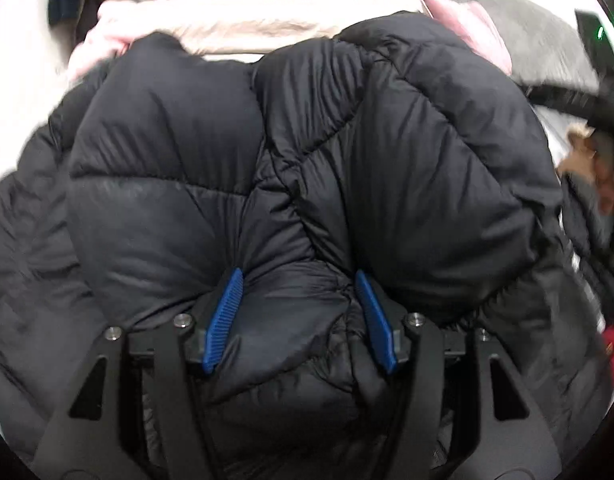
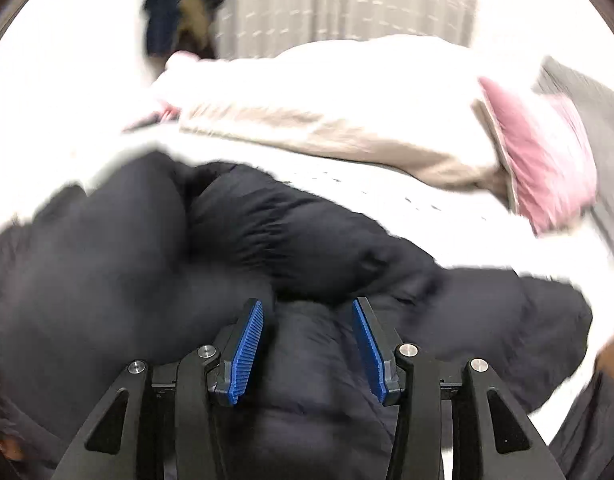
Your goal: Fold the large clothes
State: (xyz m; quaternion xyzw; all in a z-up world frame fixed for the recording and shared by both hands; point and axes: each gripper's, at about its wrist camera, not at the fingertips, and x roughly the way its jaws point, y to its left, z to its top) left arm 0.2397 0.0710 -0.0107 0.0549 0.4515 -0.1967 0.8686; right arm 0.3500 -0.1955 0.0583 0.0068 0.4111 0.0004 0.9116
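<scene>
Black puffy jacket (image 1: 307, 152) lies bunched on the white bed (image 2: 387, 200), a thick fold pinched between the left gripper (image 1: 299, 320)'s blue pads; the right gripper (image 2: 307, 350) hangs over it, jaws spread and gripping nothing. Best to lay the held fold flat and press out air before letting go. I count one jacket, two grippers, one pink-edged blanket (image 2: 547, 152).

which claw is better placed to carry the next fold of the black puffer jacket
Left, probably. The left claw pinches a fold of the black puffer jacket between its pads; the right claw seems open above it.
</scene>
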